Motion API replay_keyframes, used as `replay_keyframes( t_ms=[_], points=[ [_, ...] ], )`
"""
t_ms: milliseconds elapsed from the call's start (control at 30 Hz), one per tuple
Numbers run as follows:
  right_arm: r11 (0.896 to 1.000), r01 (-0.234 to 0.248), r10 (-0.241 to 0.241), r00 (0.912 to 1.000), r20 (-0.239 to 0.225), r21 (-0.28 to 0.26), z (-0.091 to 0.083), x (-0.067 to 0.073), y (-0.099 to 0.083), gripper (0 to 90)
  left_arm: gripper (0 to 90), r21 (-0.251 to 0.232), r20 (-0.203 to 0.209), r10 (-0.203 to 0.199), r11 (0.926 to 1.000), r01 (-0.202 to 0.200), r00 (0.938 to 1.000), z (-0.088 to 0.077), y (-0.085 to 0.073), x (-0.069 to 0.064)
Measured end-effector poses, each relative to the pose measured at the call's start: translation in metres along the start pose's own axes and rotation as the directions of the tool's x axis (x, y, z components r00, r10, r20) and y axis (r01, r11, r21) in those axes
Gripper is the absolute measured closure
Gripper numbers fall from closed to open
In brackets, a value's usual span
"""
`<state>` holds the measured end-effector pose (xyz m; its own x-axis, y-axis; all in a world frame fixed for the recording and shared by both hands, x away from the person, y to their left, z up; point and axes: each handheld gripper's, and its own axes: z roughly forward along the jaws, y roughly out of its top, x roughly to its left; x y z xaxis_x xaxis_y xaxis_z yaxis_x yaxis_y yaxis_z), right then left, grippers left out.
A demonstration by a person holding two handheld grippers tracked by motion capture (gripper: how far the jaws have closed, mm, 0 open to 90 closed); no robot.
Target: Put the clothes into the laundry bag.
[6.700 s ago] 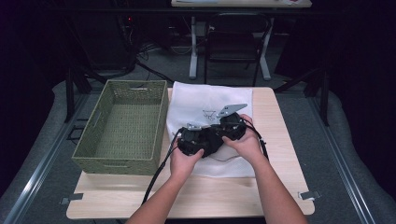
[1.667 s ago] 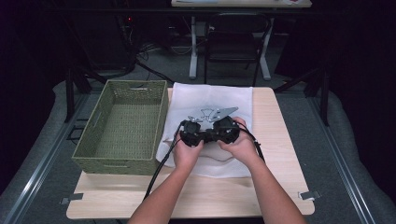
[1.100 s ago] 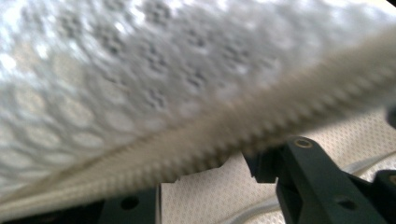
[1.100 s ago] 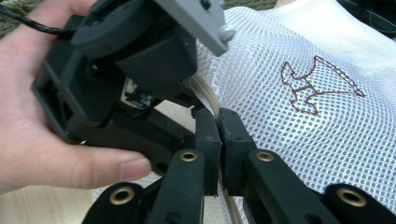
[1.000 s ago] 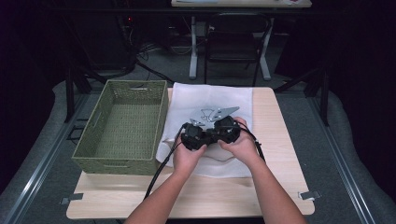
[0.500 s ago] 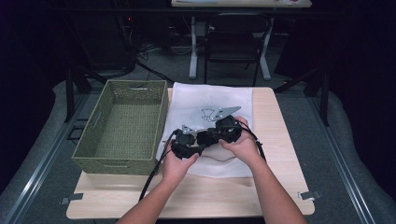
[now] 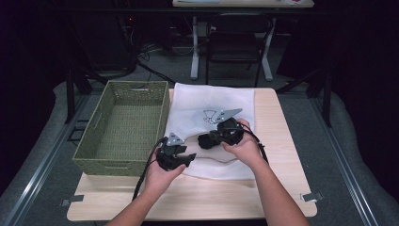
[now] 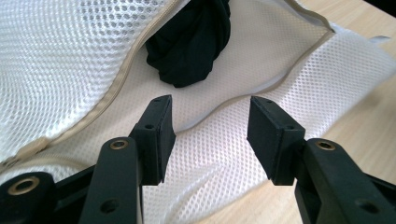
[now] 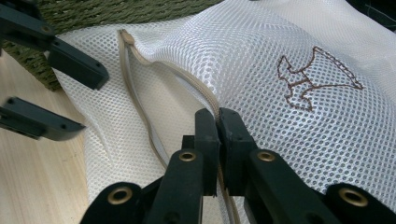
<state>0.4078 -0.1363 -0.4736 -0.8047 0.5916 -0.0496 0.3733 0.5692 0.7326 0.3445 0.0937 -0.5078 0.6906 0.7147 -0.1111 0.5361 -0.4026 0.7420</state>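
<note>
Between the right claw's [image 9: 217,121] closed jaws sits the zipper edge [image 9: 140,60] of the white mesh bag [image 7: 211,101], apparently pinched. Beside it, the left claw [image 8: 208,133], jaws just opened and empty, faces the bag's mouth, a black garment [image 8: 191,42] inside, on the worktop [image 7: 282,122].
</note>
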Motion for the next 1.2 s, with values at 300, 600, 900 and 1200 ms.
replay_keyframes(
  t_ms=[300,600,900,1200],
  points=[
    [0.999,0.011,-0.011,0.9999,-0.003,0.042,0.006,0.003,-0.001,86.8,49.6,-0.002,0.041,0.017,0.9999,-0.017,0.999,-0.012,-0.015,0.005],
    [0.994,0.035,-0.035,0.9994,0.001,0.104,0.016,0.011,-0.01,86.5,49.4,-0.018,0.052,0.016,0.9997,-0.015,0.9985,-0.019,-0.024,0.009],
    [0.991,0.019,-0.017,0.9997,-0.014,0.135,0.029,0.013,-0.03,86.8,48.5,-0.038,0.039,0.007,0.9992,-0.005,0.9992,-0.023,-0.027,0.006],
    [0.988,-0.007,0.011,0.9996,-0.026,0.152,0.037,0.012,-0.045,87.0,47.9,-0.022,0.069,0.005,0.9997,-0.003,0.9976,-0.021,-0.028,0.003]
  ],
)
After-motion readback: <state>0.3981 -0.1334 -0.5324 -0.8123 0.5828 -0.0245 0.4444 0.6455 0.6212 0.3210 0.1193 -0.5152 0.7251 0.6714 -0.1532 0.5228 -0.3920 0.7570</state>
